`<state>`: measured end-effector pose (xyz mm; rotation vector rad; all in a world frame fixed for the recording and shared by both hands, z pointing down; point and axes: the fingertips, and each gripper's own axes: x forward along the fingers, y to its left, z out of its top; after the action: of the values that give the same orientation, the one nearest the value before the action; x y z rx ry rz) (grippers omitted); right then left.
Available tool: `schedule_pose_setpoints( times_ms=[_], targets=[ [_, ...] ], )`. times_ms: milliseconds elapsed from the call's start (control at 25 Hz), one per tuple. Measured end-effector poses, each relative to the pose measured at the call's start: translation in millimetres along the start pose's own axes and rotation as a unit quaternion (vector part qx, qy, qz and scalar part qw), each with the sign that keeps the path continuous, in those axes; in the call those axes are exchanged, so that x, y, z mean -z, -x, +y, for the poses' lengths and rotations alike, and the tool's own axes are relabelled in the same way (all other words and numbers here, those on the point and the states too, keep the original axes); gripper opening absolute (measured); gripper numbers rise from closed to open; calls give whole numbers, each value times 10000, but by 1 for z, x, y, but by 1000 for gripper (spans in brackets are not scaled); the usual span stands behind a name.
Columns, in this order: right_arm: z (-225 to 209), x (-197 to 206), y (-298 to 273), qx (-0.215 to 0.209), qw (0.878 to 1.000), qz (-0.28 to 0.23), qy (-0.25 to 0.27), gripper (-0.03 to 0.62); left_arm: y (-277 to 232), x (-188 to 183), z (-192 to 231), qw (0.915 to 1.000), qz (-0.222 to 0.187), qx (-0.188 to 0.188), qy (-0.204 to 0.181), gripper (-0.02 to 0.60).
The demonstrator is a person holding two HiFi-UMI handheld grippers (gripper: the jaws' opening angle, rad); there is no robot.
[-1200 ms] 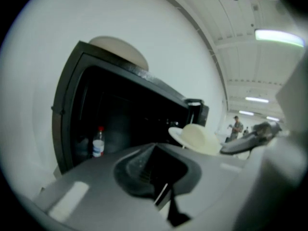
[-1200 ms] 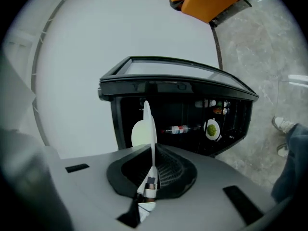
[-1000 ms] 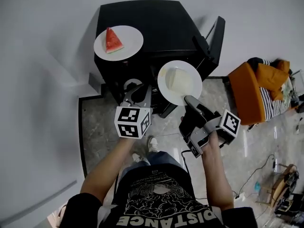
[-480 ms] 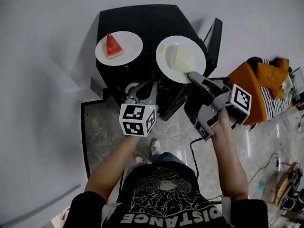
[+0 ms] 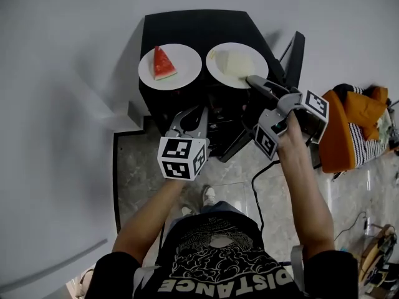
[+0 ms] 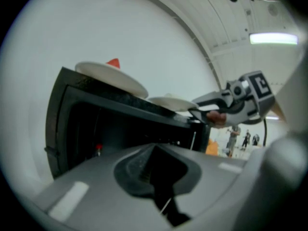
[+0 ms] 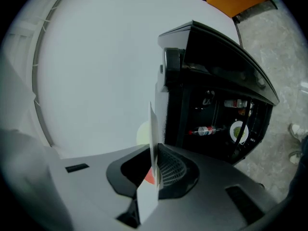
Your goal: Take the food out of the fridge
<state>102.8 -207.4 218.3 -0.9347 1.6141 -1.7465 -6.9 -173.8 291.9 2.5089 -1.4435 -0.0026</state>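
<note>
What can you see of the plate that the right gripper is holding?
The plate is round, white and glossy, like ceramic, lying level over the black fridge top, beside the watermelon plate. A pale yellowish slab of food lies on it. The right gripper is shut on its near rim. Whether it touches that top is unclear.

Watermelon plate [image 5: 184, 64] and pale-slice plate [image 5: 218, 67] side by side above open black fridge [image 5: 199, 27]
</note>
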Motion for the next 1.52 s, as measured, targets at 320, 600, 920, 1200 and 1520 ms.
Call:
schedule_pose_setpoints(
  times_ms=[320, 600, 920, 1200, 1520],
  targets=[
    [-5, -6, -13, 56, 9996, -176, -193, 12, 0, 0, 5, 10000, 24, -29, 22, 2],
    [6, -9, -14, -531, 9984, -132, -116, 116, -6, 5, -3, 10000, 54, 41, -12, 2],
    [8, 0, 22, -859, 9957, -97, 345, 130, 6, 4, -17, 9999, 34, 103, -66, 3],
    [-20, 5, 51, -446, 9826, -187, 1795, 97, 1, 10, -17, 9998, 127, 73, -118, 2],
    [-64, 48, 71, 641, 9088, -305, 4111, 28, 31, 29, -29, 9995, 280, 43, -159, 2]
  ],
)
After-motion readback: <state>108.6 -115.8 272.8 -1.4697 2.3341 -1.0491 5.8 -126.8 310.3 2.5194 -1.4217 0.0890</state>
